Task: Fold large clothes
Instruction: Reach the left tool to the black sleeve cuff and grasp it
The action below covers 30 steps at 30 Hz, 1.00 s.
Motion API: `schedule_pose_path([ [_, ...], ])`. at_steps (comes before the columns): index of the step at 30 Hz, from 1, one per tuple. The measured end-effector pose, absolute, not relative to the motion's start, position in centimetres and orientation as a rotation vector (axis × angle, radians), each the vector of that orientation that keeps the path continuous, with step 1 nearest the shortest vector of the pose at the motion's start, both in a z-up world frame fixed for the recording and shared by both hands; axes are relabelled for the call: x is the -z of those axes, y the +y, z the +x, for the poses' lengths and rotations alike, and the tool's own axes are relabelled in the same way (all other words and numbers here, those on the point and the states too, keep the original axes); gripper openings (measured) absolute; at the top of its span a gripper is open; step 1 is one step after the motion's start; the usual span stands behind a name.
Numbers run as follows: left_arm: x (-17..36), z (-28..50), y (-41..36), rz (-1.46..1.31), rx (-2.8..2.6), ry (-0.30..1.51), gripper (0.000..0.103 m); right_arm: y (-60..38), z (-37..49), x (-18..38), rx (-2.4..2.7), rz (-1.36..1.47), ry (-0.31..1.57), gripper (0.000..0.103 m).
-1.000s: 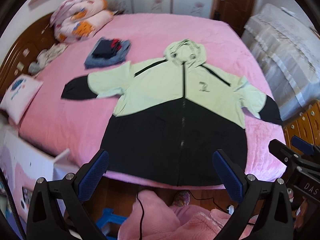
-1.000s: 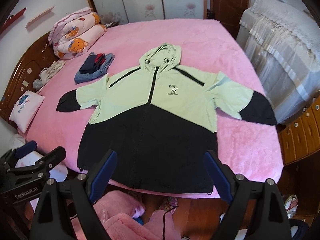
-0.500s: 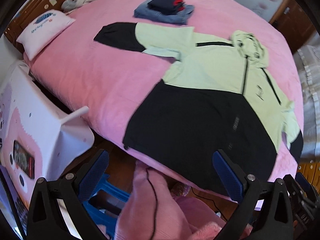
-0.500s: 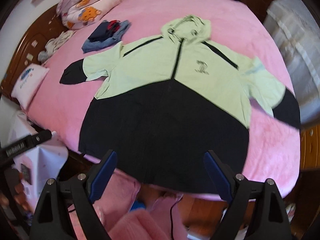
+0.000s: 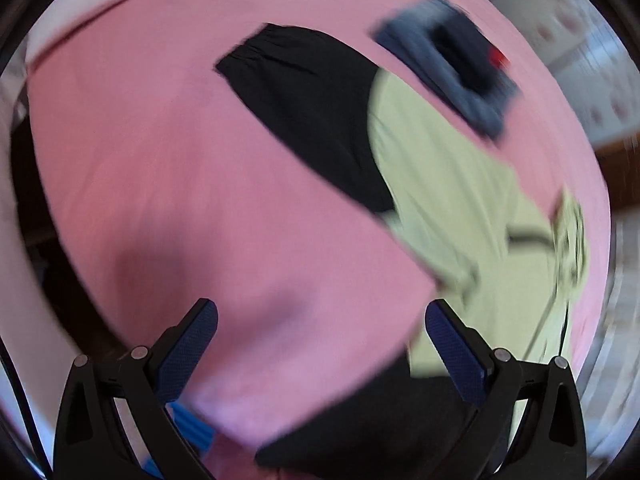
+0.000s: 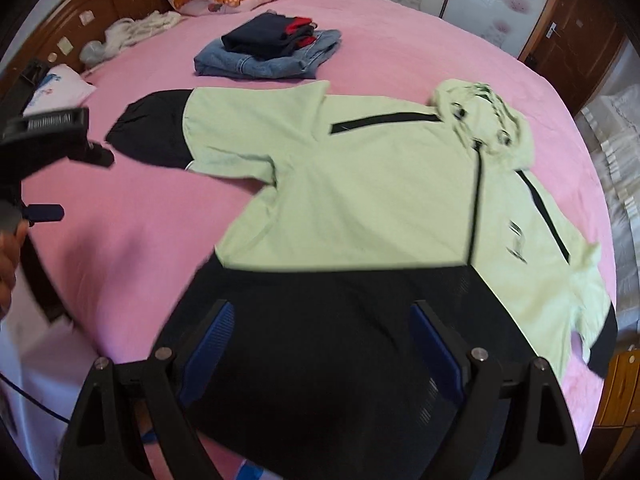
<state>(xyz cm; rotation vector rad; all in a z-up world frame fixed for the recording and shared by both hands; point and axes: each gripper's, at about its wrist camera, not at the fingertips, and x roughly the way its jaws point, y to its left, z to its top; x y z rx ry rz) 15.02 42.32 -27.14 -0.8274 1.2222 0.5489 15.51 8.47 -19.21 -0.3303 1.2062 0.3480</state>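
Nearest me, my right tool hangs with its jaws wide and nothing between them, over the black hem of the jacket. My left tool is just as wide and empty, over bare pink bed just left of the jacket's body; that view is blurred, so I trust it only for rough position.

The jacket lies flat, front up and zipped, its hem at the near edge of the bed and its hood toward the far side. The left sleeve stretches out sideways, its black cuff nearest my left tool.

As I read it, the step in hand is the first fold: bringing that sleeve across the chest. I'd pinch the cuff through both layers, lift only enough to clear the bed, and lay it straight across so the shoulder seam forms the crease.

Farther off, a stack of folded clothes sits close behind the sleeve; I'd keep clear of it.
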Motion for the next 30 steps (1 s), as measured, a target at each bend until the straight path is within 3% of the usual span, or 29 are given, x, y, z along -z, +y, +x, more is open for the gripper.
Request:
schedule_pose_path([
  [11, 37.5, 21.0, 57.4, -0.987, -0.681, 1.038, 0.102, 18.1, 18.7, 25.7, -0.365, -0.398, 1.298, 0.089],
  [18, 39.3, 22.4, 61.1, -1.017, -0.736, 0.866, 0.1, 19.4, 18.5, 27.5, -0.384, -0.388, 1.352, 0.089],
  [20, 39.3, 23.2, 61.7, -1.004, -0.726, 0.834, 0.086, 19.3, 18.6, 27.8, -0.382, -0.384, 1.358, 0.089],
  [22, 39.4, 24.2, 62.2, -0.986, -0.715, 0.829, 0.061, 19.3, 18.7, 28.0, -0.374, -0.377, 1.358, 0.089],
  [27, 38.9, 25.8, 62.9, -0.967, -0.732, 0.81, 0.022, 18.2, 19.2, 28.0, -0.351, -0.346, 1.357, 0.089],
  [30, 37.1, 25.5, 61.7, -0.94, -0.722, 0.768, 0.017, 17.3, 19.6, 27.9, -0.349, -0.332, 1.354, 0.089],
])
